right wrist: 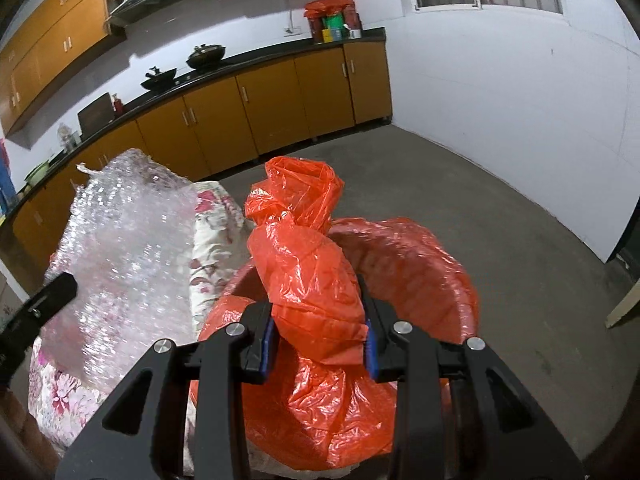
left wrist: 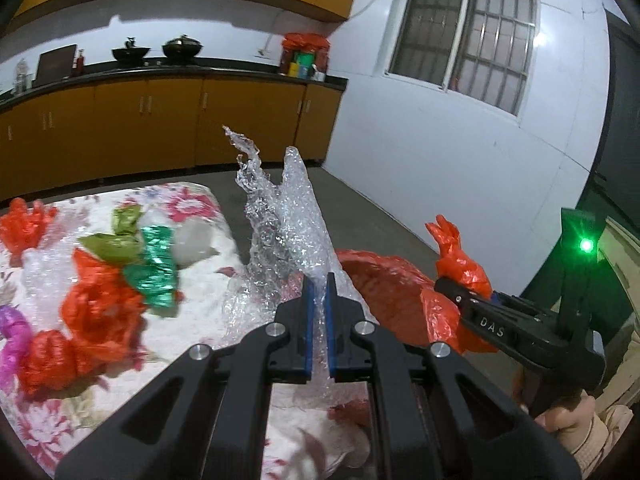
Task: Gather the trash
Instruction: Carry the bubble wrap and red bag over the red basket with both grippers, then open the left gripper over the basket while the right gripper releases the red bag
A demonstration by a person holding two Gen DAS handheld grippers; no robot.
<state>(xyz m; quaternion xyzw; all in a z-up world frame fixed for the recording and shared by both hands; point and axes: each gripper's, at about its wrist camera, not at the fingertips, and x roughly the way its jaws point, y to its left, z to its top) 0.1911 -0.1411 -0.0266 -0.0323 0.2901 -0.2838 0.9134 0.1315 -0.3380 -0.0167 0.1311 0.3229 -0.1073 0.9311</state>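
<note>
My left gripper (left wrist: 319, 280) is shut on a sheet of clear bubble wrap (left wrist: 280, 216) and holds it up over the table's right edge; the sheet also shows in the right wrist view (right wrist: 128, 248). My right gripper (right wrist: 318, 308) is shut on a crumpled orange plastic bag (right wrist: 308, 264), above a bin lined with an orange bag (right wrist: 424, 256). In the left wrist view the right gripper (left wrist: 460, 284) holds that bag (left wrist: 460, 260) over the bin (left wrist: 384, 288). Orange (left wrist: 96, 308), green (left wrist: 154, 268), olive (left wrist: 116, 236) and purple (left wrist: 12, 336) scraps lie on the floral tablecloth (left wrist: 192, 328).
The table with the floral cloth stands left of the bin. Orange kitchen cabinets (right wrist: 280, 100) with a dark counter run along the back wall, with pots (right wrist: 206, 56) on it. A grey concrete floor (right wrist: 500, 220) spreads to the right, up to a white wall.
</note>
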